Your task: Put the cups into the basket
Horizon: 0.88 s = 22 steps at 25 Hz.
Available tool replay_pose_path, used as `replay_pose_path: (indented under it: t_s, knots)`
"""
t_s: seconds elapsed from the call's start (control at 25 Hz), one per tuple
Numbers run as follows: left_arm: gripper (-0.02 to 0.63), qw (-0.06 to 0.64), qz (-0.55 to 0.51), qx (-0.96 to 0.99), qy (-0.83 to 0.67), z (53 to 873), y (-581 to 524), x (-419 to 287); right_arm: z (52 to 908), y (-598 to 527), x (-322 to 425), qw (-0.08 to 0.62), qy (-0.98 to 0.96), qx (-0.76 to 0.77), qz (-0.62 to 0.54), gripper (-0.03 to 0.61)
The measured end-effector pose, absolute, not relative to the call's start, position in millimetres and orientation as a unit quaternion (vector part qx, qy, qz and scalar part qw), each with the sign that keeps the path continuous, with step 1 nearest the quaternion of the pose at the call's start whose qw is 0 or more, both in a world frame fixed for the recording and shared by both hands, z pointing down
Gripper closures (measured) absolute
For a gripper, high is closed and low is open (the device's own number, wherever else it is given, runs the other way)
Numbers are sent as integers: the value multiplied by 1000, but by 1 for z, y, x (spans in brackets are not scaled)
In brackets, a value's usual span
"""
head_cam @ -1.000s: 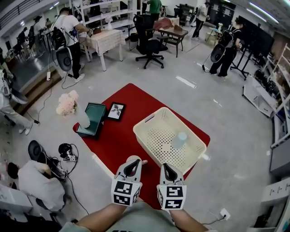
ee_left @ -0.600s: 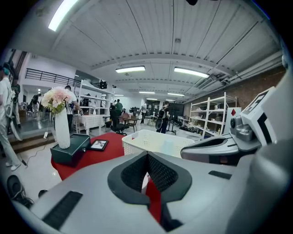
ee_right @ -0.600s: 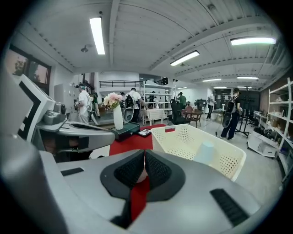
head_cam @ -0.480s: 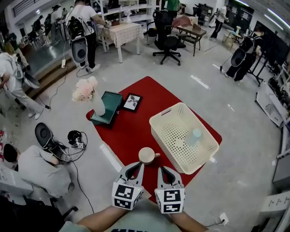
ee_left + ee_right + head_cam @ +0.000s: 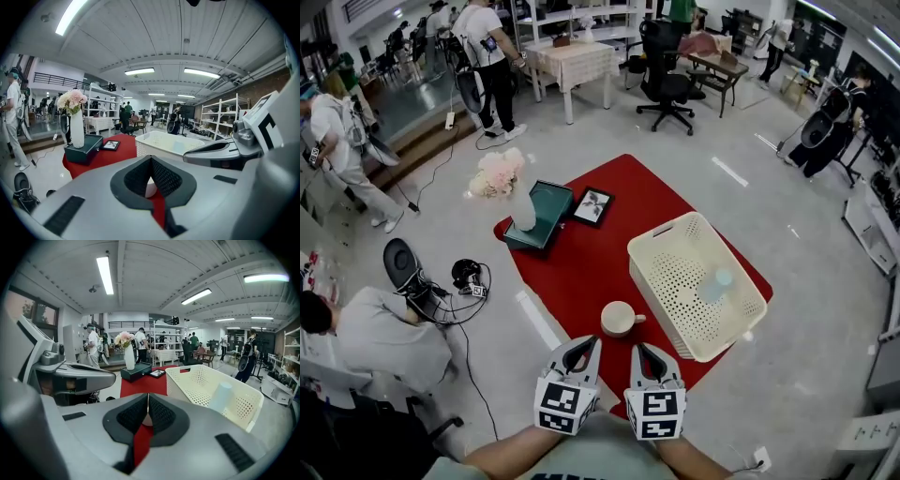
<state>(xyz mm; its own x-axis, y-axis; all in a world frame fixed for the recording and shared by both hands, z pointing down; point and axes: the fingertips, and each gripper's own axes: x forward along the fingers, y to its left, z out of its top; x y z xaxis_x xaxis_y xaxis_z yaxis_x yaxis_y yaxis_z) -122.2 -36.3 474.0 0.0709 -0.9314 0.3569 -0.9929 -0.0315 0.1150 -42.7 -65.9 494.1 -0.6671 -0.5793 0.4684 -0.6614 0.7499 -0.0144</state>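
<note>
A cream cup (image 5: 622,319) with a handle stands upright on the red cloth (image 5: 572,267), just left of the cream perforated basket (image 5: 741,323). A pale blue cup (image 5: 715,285) stands inside the basket. Both grippers hover side by side at the cloth's near edge, short of the cream cup and not touching it. My left gripper (image 5: 584,348) is shut with nothing in it, and so is my right gripper (image 5: 643,352). In the right gripper view the basket (image 5: 197,376) and the blue cup (image 5: 220,397) lie ahead to the right of the shut right gripper (image 5: 148,399). In the left gripper view, the left gripper (image 5: 151,161) points at the basket (image 5: 159,140).
At the cloth's far left a dark green box (image 5: 542,220) carries a white vase of flowers (image 5: 514,192); a framed picture (image 5: 592,204) lies beside it. A person (image 5: 380,337) crouches on the floor at left near cables and gear (image 5: 464,277). Other people, tables and chairs stand farther off.
Both grippers have drawn back toward me, still shut. The cream cup, partly covered by the left gripper a second ago, now stands uncovered ahead of them.
</note>
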Motion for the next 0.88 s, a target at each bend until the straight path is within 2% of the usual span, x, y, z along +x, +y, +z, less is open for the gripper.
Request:
replay_pose_path:
  t_s: [0.8,0.88]
  knots:
    - [613,176,106,696,-688,484,-53,-139,514,-89,-63,248,-911,317,94,555]
    - [614,180,109,694,-689,488,-55,-145,521,-92,-71,257,-911,308,97,517]
